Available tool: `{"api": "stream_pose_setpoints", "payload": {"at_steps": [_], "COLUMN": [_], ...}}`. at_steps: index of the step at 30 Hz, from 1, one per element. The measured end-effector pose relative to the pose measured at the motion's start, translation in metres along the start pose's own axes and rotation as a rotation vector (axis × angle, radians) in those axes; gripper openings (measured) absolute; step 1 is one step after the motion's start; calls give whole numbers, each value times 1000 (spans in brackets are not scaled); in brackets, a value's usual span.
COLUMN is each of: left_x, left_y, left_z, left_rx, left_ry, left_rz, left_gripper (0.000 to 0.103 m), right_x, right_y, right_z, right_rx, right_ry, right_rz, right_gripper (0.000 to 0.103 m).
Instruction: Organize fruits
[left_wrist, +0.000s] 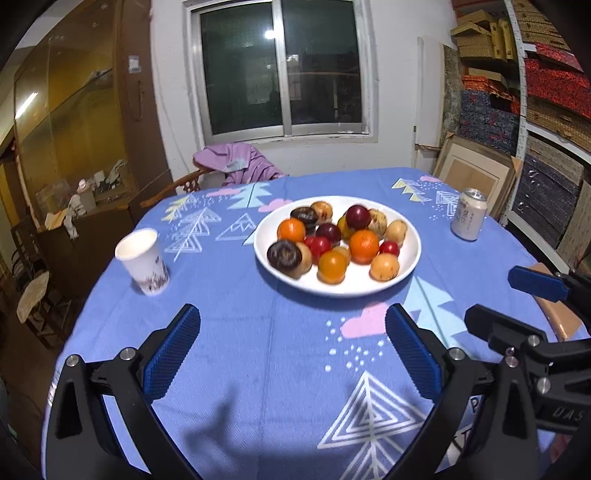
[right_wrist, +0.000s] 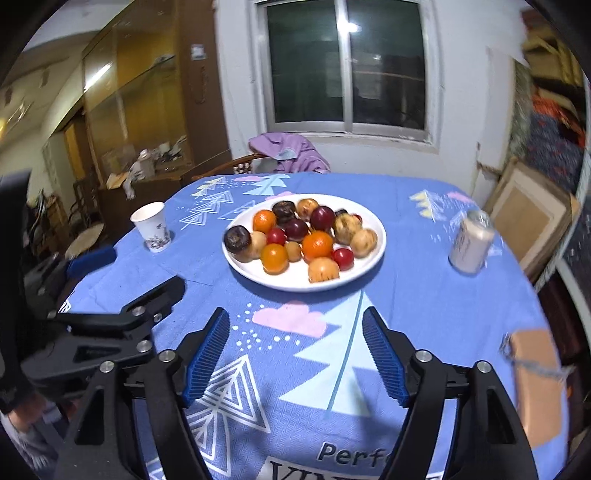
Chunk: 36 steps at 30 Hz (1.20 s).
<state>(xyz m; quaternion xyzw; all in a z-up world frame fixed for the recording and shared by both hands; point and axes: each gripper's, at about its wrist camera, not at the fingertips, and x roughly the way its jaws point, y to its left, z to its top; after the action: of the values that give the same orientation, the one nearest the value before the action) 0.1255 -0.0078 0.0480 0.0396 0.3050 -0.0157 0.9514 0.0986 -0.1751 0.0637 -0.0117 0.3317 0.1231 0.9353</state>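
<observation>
- At table centre: white plate (left_wrist: 408, 271) heaped with mixed fruit (left_wrist: 364, 246).
- Paper cup (left_wrist: 143, 260) left of plate; drink can (left_wrist: 469, 219) right, both well apart.
- Left gripper (left_wrist: 291, 326) and right gripper (right_wrist: 295, 325): jaws spread, nothing between, short of plate.

The drink can (right_wrist: 471, 242) is smeared by blur in the right wrist view, so its label's unreadable. The tablecloth's printed lettering (right_wrist: 354, 456) gets chopped off by the bottom edge. Stuff inside the glass cabinet (left_wrist: 79, 110) is too small to make out.
</observation>
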Motion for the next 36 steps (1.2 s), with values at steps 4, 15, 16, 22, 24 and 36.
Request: {"api": "stream_pose_setpoints", "payload": {"at_steps": [4, 15, 16, 22, 24, 36], "left_x": [21, 76, 77, 74, 72, 62], "left_y": [2, 0, -1, -5, -3, -10], "left_z": [-15, -36, -37, -39, -40, -34], "left_rx": [-16, -20, -15, -9, -29, 8], "left_ry": [17, 95, 98, 90, 96, 79], "left_rz": [10, 11, 8, 0, -13, 25], "left_gripper": [99, 99, 99, 99, 99, 99], "right_x": [20, 62, 63, 62, 60, 55], "right_y": [-6, -29, -26, -9, -9, -13], "right_z": [-12, -39, -41, -46, -46, -46], "right_rx": [27, 87, 75, -18, -12, 17], "right_ry": [13, 44, 47, 26, 15, 11], "right_rz": [-29, -98, -100, -128, -134, -126], "right_gripper": [76, 77, 78, 86, 87, 88]}}
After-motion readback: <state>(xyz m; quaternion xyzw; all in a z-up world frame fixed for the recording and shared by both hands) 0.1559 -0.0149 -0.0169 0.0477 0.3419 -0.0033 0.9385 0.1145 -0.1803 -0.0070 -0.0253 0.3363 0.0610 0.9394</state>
